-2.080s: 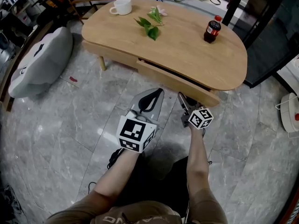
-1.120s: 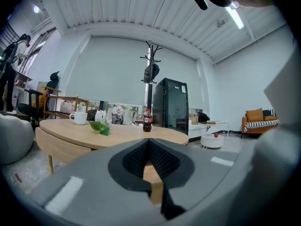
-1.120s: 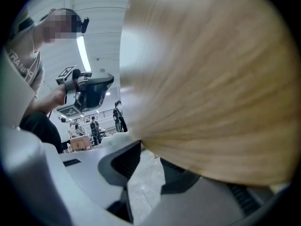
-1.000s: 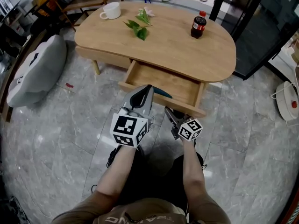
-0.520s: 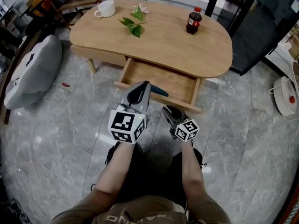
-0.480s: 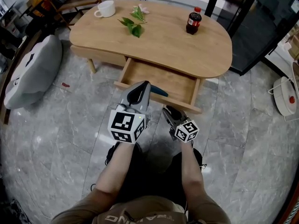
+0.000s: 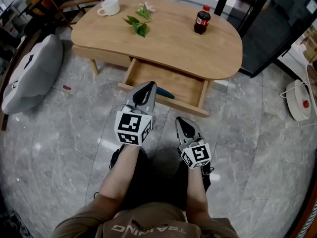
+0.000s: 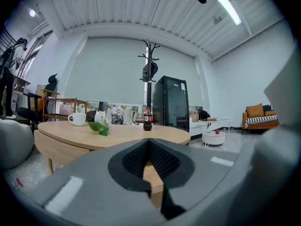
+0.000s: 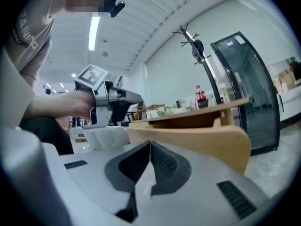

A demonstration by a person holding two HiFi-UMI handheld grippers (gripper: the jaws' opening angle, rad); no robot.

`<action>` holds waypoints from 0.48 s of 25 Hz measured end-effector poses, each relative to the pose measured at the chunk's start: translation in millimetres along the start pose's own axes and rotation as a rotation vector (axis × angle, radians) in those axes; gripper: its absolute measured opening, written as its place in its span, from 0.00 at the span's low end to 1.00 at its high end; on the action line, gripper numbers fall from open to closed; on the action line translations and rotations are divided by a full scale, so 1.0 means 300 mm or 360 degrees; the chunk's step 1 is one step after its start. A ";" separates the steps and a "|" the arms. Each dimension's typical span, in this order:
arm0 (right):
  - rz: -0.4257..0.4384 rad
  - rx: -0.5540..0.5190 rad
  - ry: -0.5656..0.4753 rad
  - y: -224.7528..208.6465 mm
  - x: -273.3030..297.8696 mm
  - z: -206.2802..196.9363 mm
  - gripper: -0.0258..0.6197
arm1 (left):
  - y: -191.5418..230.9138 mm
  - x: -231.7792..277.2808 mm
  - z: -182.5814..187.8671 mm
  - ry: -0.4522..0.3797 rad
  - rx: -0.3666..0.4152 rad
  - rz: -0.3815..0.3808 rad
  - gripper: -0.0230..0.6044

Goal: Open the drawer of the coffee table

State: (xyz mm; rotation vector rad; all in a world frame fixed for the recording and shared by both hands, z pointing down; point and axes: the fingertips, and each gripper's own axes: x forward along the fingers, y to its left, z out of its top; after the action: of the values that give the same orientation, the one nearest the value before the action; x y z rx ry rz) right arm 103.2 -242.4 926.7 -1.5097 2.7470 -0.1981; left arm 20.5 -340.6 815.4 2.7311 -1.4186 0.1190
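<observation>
Drawer (image 7: 173, 82) interior — head view only — left gripper (image 7: 145, 91) closed, empty; right gripper (image 7: 184, 128) just closed, empty.

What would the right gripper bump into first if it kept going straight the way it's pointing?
Probably the open drawer front. The right gripper, jaws shut, points toward it, though depth is unclear.

On the table (image 7: 168, 43), a mug (image 7: 109, 6) stands at the far left, leaves (image 7: 136, 24) just right of it, a bottle (image 7: 200, 22) further right. The drawer (image 7: 173, 83) juts from the table's near side. The left gripper (image 7: 147, 86) hangs over the drawer's front edge, with the right gripper (image 7: 181, 120) to its right, nearer the person.
</observation>
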 end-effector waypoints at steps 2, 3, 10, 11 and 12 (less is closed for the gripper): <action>-0.0004 -0.0060 -0.0006 0.020 -0.015 0.074 0.05 | 0.006 0.000 -0.014 0.0013 0.0016 0.0006 0.05; -0.0006 -0.0094 -0.0019 0.025 -0.019 0.114 0.05 | 0.012 0.001 -0.019 0.0017 0.0025 0.0015 0.05; -0.0339 -0.0385 -0.0138 -0.097 0.033 0.387 0.05 | 0.002 0.042 -0.019 -0.0014 0.0055 0.0022 0.05; -0.0389 -0.0389 -0.0168 -0.117 0.043 0.422 0.05 | 0.000 0.042 -0.012 -0.0024 0.0074 0.0027 0.05; -0.0422 -0.0377 -0.0194 -0.134 0.055 0.451 0.05 | 0.000 0.038 -0.004 -0.0037 0.0091 0.0033 0.05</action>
State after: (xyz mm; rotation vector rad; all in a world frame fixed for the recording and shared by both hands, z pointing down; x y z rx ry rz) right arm 136.6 -292.4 797.9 -1.8714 2.5426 0.2217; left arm 27.0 -349.8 817.7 2.7727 -1.4726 0.1316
